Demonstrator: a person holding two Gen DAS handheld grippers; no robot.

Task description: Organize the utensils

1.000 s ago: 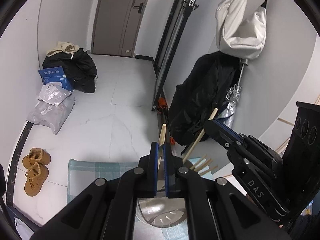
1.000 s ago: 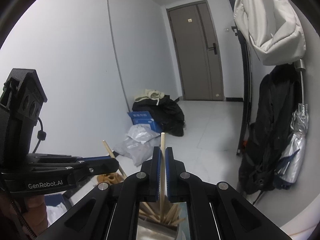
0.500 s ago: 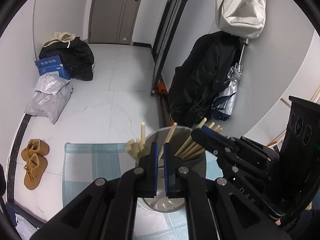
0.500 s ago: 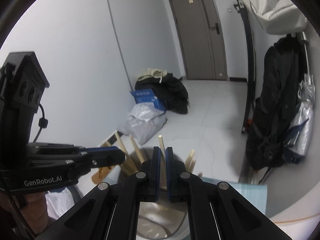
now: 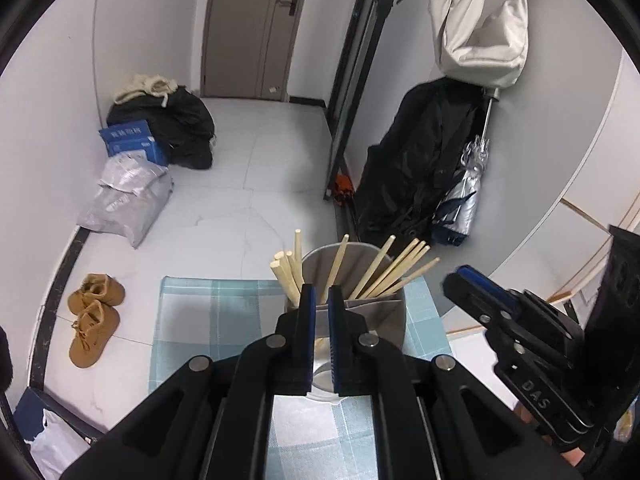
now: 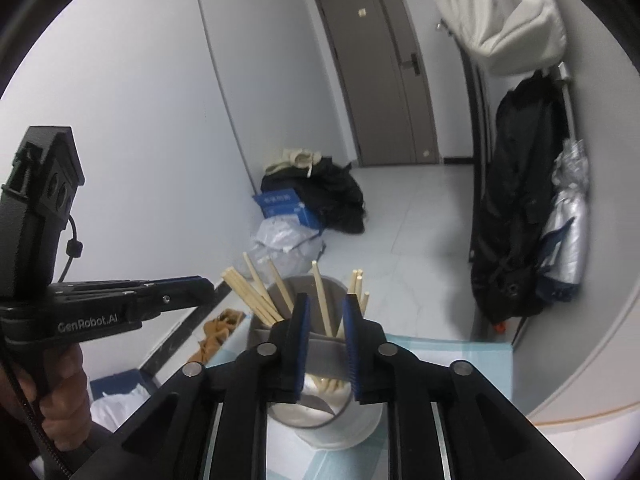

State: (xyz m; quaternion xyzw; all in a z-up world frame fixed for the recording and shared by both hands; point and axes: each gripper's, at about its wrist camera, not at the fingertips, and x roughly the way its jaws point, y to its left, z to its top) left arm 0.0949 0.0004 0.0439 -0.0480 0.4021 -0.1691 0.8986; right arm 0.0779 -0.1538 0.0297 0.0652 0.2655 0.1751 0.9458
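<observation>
A grey metal utensil holder [image 5: 384, 312] with a divider stands on a blue checked cloth [image 5: 200, 316]. Several pale wooden chopsticks [image 5: 394, 270] lean in it; they also show in the right wrist view [image 6: 256, 294]. My left gripper [image 5: 322, 300] hovers just above the holder's near rim, its jaws a narrow gap apart around the lower part of one chopstick [image 5: 338, 260]. My right gripper [image 6: 326, 312] is open above the holder [image 6: 328, 416], with one chopstick [image 6: 322, 304] standing free between its fingers. The right gripper also shows at the right of the left wrist view [image 5: 480, 292].
The cloth-covered table ends just beyond the holder. Below lie a white tiled floor, brown boots [image 5: 94, 312], grey parcels [image 5: 124, 200], a blue box [image 5: 130, 140] and dark bags. A black coat and folded umbrella [image 5: 464, 196] hang at the right wall.
Both grippers came down over the holder with their chopsticks. The right gripper opened and let its chopstick drop in. The left chopstick now reaches down into the holder.
</observation>
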